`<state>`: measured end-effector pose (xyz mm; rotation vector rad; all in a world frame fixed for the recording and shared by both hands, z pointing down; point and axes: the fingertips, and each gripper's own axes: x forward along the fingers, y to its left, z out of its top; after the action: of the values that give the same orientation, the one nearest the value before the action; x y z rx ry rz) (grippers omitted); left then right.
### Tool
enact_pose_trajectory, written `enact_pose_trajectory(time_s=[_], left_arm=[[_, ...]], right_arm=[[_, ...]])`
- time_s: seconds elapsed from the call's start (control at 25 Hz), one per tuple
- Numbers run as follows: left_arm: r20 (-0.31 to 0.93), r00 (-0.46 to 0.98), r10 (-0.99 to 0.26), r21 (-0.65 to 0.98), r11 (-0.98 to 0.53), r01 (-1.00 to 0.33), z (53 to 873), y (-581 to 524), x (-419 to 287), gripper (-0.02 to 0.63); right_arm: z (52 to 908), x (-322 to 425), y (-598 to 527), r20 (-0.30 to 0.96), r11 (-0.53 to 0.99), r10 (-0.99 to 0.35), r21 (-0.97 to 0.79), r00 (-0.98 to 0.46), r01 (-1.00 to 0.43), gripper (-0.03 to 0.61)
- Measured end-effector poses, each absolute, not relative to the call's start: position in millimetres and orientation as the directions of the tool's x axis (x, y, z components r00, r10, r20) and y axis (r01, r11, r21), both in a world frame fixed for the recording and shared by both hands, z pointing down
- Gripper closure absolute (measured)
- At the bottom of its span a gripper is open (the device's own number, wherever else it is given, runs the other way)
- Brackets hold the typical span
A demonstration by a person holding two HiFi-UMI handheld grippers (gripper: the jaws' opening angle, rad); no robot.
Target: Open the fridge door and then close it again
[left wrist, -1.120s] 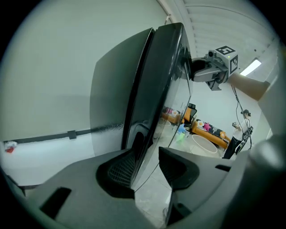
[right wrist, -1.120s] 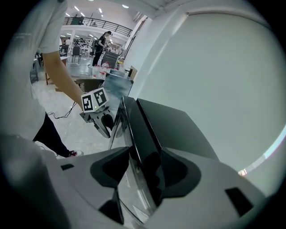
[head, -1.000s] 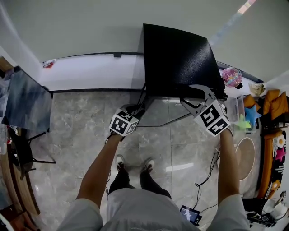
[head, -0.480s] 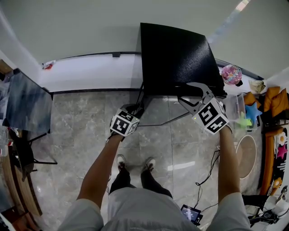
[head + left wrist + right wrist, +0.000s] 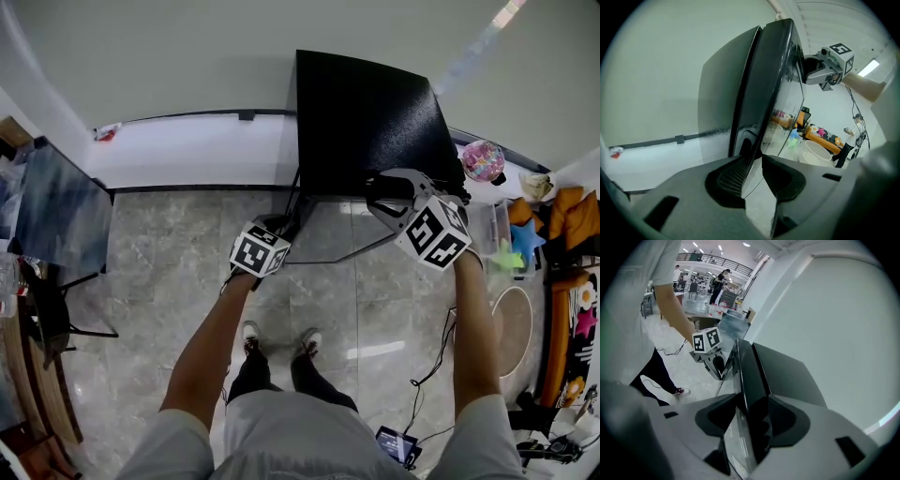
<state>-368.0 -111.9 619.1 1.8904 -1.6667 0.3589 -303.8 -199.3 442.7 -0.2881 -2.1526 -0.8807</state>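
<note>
Since the earlier frames the right gripper (image 5: 387,192) has rolled slightly at the 5 o'clock corner of the fridge (image 5: 370,122). The left gripper (image 5: 284,227) keeps its spot at the 7 o'clock corner. The black fridge stands against the wall, at 12 o'clock from the person's feet.

Left gripper view: the jaws have just been closing and now clamp the thin glossy edge of the fridge door (image 5: 780,93), which rises toward 12 o'clock with only a narrow seam between it and the cabinet.

Right gripper view: the jaws stand wider. They have just been closing too, and they grip the door's thick black edge, with the left gripper at 10 o'clock.
</note>
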Motion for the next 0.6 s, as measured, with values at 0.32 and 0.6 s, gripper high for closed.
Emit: enact_pose_trajectory(time_s=[0.32,0.6], left_arm=[[0.538,0.158,-0.828,0.284,0.002,-0.959,617.1,-110.1,-365.3,0.515],[0.525,0.101,-0.845,0.284,0.062,-0.957,616.9,-109.4,-365.2,0.515]], right_arm=[[440.0,-300.3,-197.2,0.708,0.748,-0.047,0.492,-0.704,0.445,0.370],[438.5,-300.6,-196.2,0.693,0.757,-0.030,0.487,-0.721,0.436,0.371]])
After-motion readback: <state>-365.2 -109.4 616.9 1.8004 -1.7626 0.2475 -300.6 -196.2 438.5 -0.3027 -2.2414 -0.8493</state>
